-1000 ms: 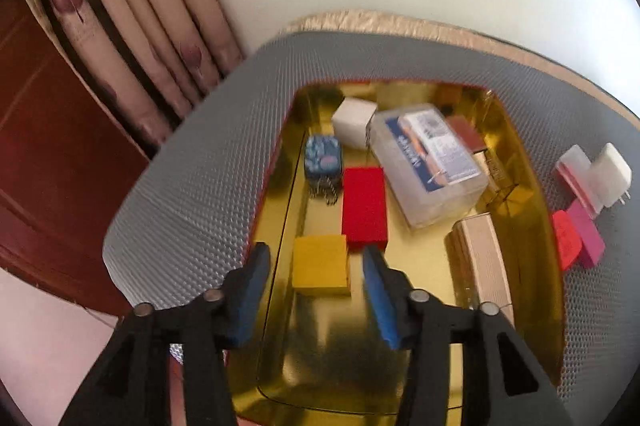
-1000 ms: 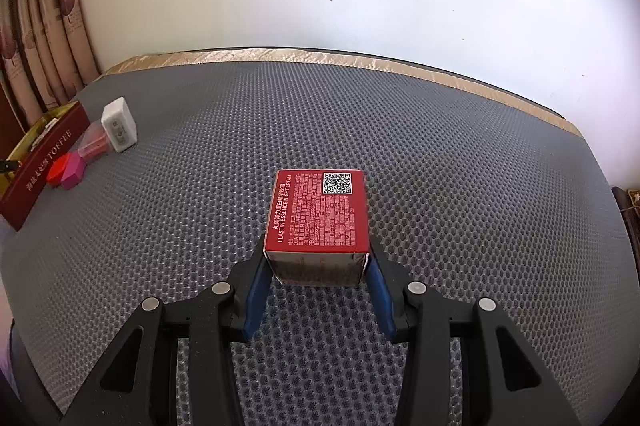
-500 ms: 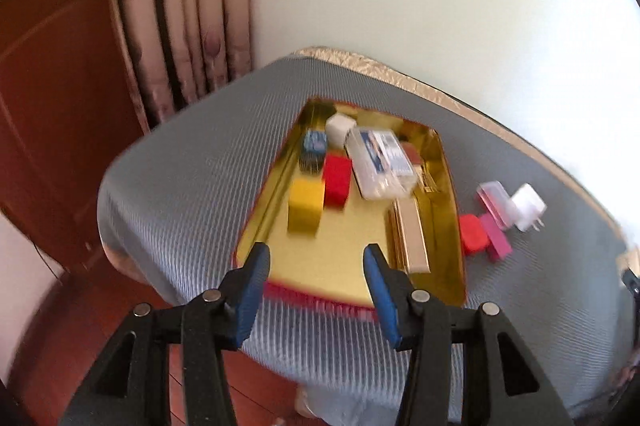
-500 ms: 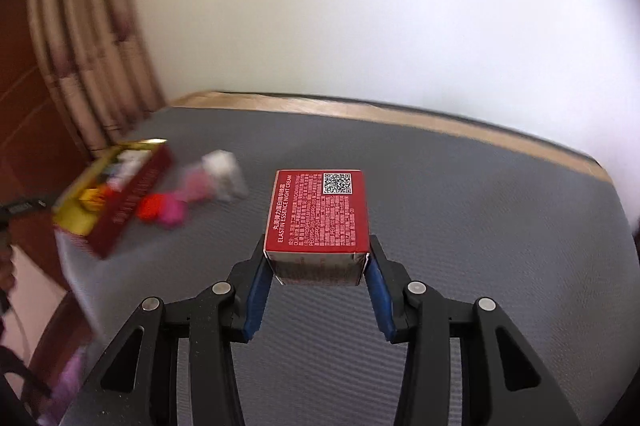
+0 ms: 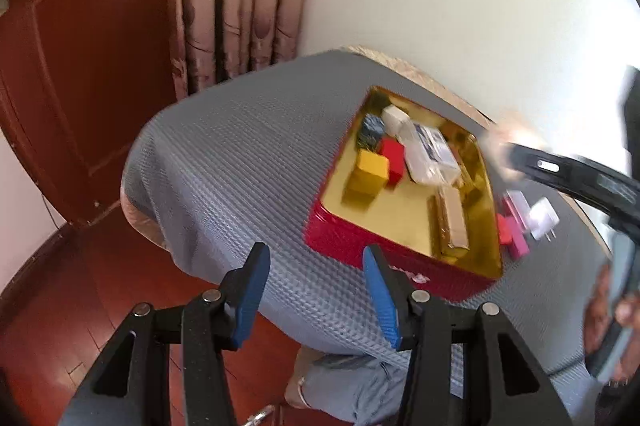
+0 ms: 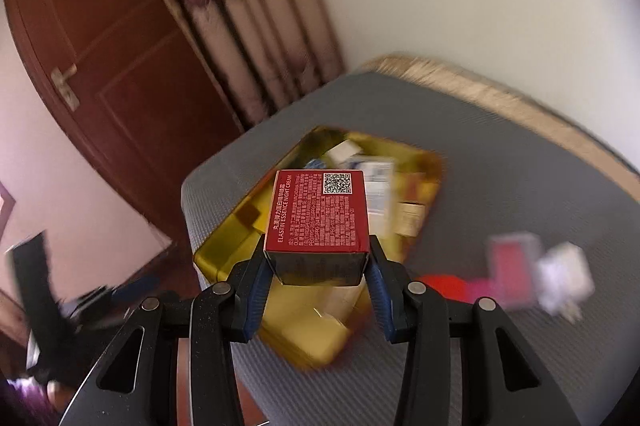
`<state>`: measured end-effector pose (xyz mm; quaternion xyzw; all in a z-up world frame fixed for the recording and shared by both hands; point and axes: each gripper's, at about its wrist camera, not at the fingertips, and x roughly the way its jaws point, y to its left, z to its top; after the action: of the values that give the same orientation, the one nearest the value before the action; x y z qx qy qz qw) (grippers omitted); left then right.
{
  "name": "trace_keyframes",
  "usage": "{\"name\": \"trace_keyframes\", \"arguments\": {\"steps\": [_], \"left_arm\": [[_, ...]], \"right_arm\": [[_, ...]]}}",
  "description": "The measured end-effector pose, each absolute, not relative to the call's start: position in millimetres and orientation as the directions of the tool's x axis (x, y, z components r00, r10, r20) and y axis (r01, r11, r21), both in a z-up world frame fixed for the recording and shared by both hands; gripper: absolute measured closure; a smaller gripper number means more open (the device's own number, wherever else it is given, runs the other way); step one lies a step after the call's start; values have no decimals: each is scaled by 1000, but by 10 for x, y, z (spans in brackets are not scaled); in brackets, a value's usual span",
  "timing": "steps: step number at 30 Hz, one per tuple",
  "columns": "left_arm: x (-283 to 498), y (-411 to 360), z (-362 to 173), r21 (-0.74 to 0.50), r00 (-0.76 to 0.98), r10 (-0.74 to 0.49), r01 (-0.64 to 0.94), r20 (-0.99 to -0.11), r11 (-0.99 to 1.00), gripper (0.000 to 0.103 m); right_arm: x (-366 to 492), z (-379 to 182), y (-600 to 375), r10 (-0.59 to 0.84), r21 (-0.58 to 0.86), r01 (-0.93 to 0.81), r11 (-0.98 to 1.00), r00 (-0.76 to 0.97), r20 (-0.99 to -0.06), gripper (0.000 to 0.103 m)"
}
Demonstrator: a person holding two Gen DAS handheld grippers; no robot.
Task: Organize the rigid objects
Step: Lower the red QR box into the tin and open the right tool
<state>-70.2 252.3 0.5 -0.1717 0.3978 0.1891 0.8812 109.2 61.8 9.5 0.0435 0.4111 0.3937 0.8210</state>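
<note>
Swung over the tin, the right hand-held gripper grips the red box.

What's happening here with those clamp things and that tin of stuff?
A person is tidying small items into a gold-lined red tin on a grey-covered table. The right gripper is shut on a red night-cream box, held in the air above the tin. The left gripper is open and empty, near the table's edge. The tin already holds a yellow block, a red block and a clear plastic case. A white plug and pink pieces lie beside it.
</note>
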Motion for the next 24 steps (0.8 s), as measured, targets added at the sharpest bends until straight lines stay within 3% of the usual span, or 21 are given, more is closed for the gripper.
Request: {"name": "trace_keyframes", "arguments": {"steps": [8, 19, 24], "left_arm": [[-642, 2504, -39, -135, 593, 174, -440, -786, 888, 53], [-580, 2504, -125, -133, 568, 155, -432, -808, 892, 53], [-586, 2507, -131, -123, 565, 164, -435, -809, 892, 53]], "right_arm": [[1472, -146, 1388, 615, 328, -632, 702, 304, -728, 62], [1538, -292, 1718, 564, 269, -637, 723, 317, -763, 59], [1467, -178, 1625, 593, 290, -626, 724, 350, -725, 42]]}}
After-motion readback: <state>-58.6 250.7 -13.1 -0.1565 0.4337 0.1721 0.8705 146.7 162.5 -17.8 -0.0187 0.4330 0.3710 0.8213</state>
